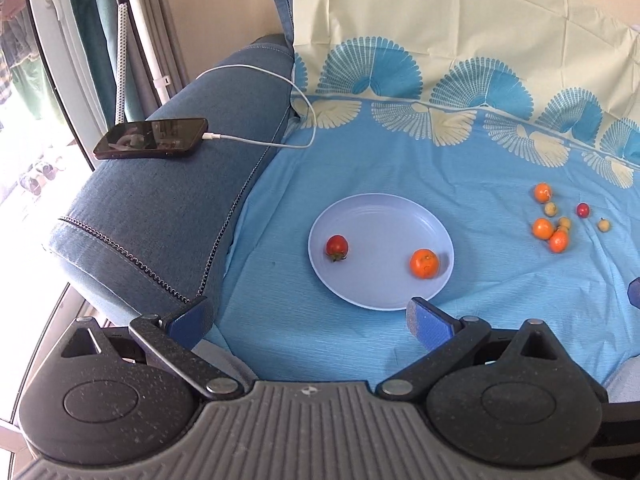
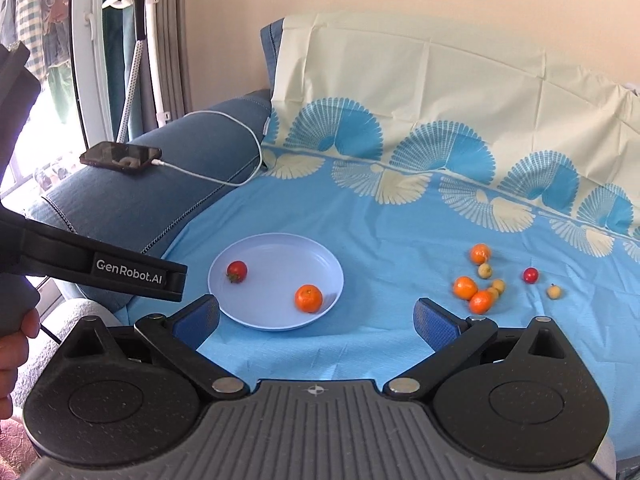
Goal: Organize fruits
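A pale blue plate (image 1: 380,216) (image 2: 280,248) lies on the blue sheet. On it are a red tomato (image 1: 337,246) (image 2: 237,270) and an orange tangerine (image 1: 424,263) (image 2: 308,298). To its right is a loose cluster of fruit: tangerines (image 1: 543,228) (image 2: 465,287), small yellow fruits (image 1: 551,209) (image 2: 485,270) and a red cherry tomato (image 1: 583,210) (image 2: 531,275). My left gripper (image 1: 310,318) is open and empty, just short of the plate's near rim. My right gripper (image 2: 318,320) is open and empty, near the sheet between plate and cluster.
A blue sofa armrest (image 1: 160,208) (image 2: 132,196) on the left carries a phone (image 1: 151,138) (image 2: 121,157) on a white cable (image 1: 280,92). The cream and blue sheet (image 1: 440,40) covers the backrest. The left tool's body (image 2: 92,268) shows at the right wrist view's left.
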`<state>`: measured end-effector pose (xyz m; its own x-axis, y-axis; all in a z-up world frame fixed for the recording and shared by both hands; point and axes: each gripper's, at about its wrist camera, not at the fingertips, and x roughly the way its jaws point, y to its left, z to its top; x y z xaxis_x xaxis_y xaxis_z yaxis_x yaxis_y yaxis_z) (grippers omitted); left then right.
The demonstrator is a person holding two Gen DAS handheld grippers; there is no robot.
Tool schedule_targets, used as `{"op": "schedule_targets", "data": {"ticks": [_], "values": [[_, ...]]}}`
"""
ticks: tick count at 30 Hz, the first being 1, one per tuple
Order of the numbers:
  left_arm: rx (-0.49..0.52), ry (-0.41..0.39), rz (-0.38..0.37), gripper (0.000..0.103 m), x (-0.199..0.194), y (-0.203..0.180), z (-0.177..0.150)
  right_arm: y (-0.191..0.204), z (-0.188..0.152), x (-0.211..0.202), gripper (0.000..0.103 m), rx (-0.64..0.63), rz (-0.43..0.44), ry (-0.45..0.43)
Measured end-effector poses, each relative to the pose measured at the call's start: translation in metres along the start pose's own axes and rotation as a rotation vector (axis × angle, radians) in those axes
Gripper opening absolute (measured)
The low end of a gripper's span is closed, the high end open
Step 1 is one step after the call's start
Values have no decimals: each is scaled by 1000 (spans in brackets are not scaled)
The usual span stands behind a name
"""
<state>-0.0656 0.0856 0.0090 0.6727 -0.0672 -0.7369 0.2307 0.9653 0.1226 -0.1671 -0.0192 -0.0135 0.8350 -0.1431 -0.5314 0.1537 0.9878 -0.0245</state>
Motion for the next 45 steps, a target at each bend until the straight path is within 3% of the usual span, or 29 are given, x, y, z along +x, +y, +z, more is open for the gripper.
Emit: {"op": "schedule_targets", "data": {"ticks": [23, 45], "values": [[-6, -6, 2, 103, -4, 5, -2, 0, -2, -3, 102, -13, 9, -4], [21, 58, 12, 103, 22, -7, 5, -11, -6, 17, 102, 42, 9, 38]]}}
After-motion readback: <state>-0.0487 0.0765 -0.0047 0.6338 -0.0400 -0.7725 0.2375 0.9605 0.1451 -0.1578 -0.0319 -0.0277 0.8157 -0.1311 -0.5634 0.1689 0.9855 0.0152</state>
